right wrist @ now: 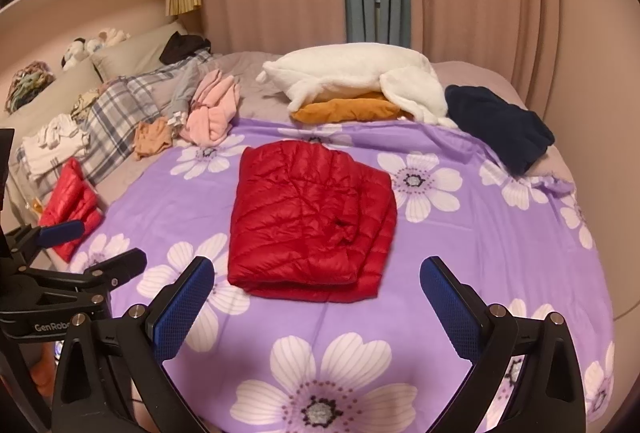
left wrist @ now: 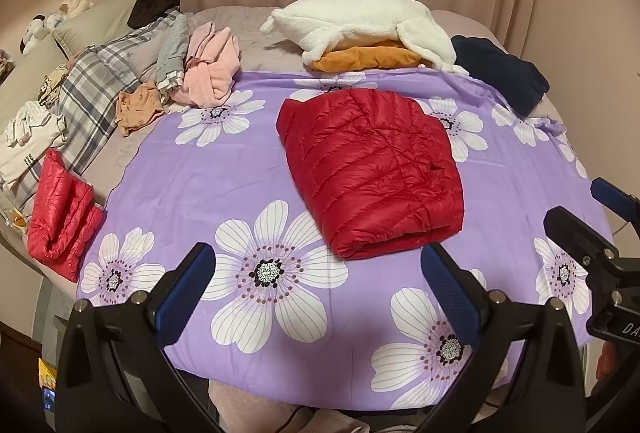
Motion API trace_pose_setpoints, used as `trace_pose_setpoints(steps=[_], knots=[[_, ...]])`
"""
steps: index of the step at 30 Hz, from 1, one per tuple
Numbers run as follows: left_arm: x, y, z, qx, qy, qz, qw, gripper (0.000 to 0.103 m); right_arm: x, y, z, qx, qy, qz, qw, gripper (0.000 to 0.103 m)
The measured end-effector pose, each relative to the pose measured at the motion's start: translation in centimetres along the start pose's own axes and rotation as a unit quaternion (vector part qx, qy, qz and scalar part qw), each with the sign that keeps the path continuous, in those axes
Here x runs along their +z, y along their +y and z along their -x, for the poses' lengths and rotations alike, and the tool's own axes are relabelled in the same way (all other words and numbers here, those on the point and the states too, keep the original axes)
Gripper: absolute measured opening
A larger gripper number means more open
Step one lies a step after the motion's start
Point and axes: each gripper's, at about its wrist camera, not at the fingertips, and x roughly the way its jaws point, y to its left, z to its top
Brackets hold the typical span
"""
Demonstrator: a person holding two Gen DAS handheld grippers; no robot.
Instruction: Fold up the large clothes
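A red quilted down jacket lies folded into a thick rectangle on the purple flowered sheet. My left gripper hovers near the sheet's front edge, open, with nothing between its blue-padded fingers. My right gripper is open too, just in front of the jacket's near fold, empty. In the left wrist view the right gripper shows at the right edge; the right wrist view catches the left gripper at the left edge.
A second folded red jacket rests at the left bed edge. Behind lie a pink garment, a plaid cloth, white fleece over orange cloth, and a navy garment. Curtains hang behind the bed.
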Motion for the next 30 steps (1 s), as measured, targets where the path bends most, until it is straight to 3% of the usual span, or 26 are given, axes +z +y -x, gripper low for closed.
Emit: trace_pose_setpoints(steps=[30], knots=[[-0.03, -0.42, 0.22, 0.007, -0.005, -0.005, 1.0000, 0.103, -0.05, 0.00, 0.02, -0.001, 0.000, 0.003, 1.000, 0.102]])
